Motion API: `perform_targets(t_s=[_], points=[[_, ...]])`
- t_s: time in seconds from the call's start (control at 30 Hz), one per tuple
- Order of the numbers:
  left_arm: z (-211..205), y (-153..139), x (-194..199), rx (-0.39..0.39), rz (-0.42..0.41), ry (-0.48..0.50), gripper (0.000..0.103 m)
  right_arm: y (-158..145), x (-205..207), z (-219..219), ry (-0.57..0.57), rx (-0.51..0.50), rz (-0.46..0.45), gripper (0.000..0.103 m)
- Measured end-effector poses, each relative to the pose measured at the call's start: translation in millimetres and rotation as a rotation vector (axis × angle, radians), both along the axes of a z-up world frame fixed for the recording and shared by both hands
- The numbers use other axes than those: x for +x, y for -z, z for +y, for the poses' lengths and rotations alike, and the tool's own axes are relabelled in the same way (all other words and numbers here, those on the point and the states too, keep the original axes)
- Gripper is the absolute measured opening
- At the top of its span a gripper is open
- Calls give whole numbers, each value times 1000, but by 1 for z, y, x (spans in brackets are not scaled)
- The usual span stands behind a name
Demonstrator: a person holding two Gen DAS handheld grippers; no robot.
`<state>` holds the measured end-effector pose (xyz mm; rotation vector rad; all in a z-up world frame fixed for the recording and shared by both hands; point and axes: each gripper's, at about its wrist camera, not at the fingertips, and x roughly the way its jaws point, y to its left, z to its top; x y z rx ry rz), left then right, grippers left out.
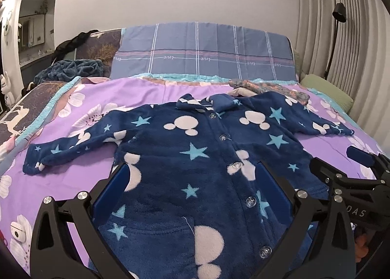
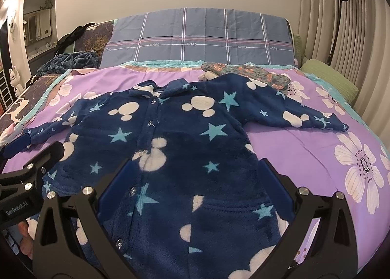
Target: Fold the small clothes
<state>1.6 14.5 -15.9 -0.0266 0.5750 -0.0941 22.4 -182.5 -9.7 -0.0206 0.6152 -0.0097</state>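
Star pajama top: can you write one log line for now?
pajama top: flat, buttoned, unfolded | left gripper: open | right gripper: open | bedspread: underneath

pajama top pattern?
Navy fleece pajama top with light-blue stars and white mouse-head shapes; clearest in the right wrist view.

A big bed [image 1: 146,91] has a purple cover with white flowers. A fuzzy blue top [image 1: 195,157] with stars lies flat in the middle, arms out. At 12 o'clock sits a blue checked pillow [image 1: 202,52]. A flowery cloth [image 2: 246,71] lies at 1 o'clock, a green pillow [image 2: 329,76] at 2 o'clock, a dark blue blanket [image 1: 70,69] at 10 o'clock.
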Motion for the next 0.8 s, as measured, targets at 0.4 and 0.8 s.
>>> perform_targets(t_s=[0.4, 0.8], points=[[-4, 1, -1, 19, 13, 17, 102, 1, 1, 1, 0, -1, 8, 101], [-1, -1, -2, 22, -2, 9, 102, -1, 1, 5, -10, -11, 5, 101]])
